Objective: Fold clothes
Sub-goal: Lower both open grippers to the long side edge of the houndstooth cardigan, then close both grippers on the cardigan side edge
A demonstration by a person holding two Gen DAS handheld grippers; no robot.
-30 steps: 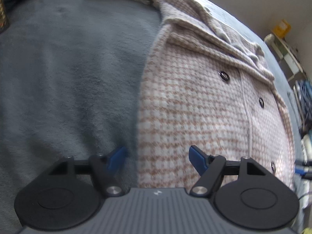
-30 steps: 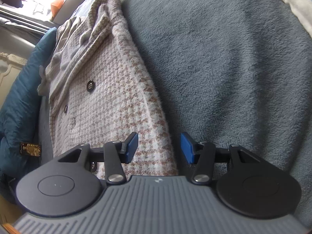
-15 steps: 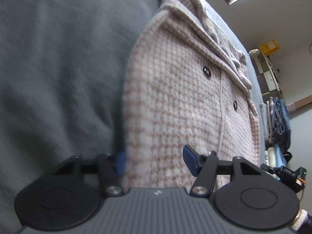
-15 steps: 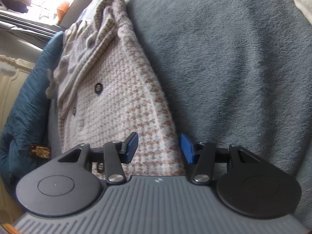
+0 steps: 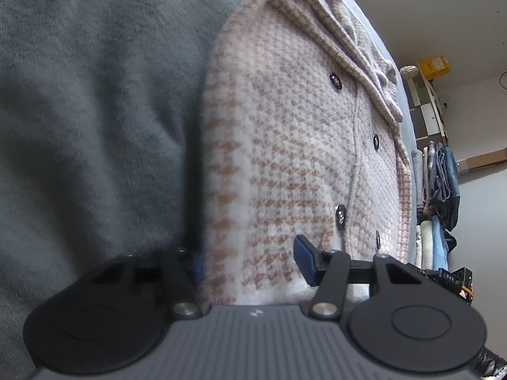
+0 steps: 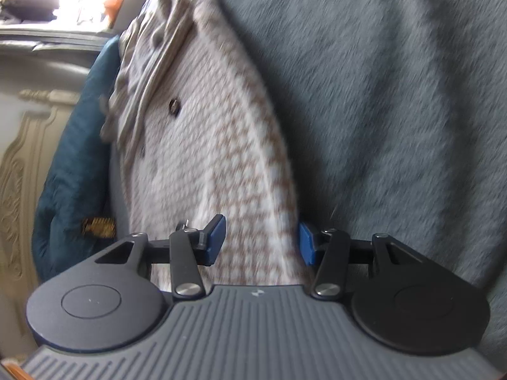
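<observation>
**Coat hem and one blue pad out of sight**

The left gripper (image 5: 250,261) is closing around the coat (image 5: 285,145); its left pad (image 5: 199,266) is mostly hidden behind the coat's edge. The gripper body cuts off the coat's near end in both views. The right wrist view is motion-blurred: the weave and button (image 6: 174,105) smear. The clothes (image 5: 440,183) at the far right are too small to tell apart.

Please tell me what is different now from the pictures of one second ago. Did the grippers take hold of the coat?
Both grippers came closer to the coat hem. The left gripper has its jaws closing around the hem's edge, one finger now slid under it; a firm hold is not yet visible. The right gripper kept the same jaw width, straddling the other edge. The coat still lies flat on the grey blanket.
</observation>
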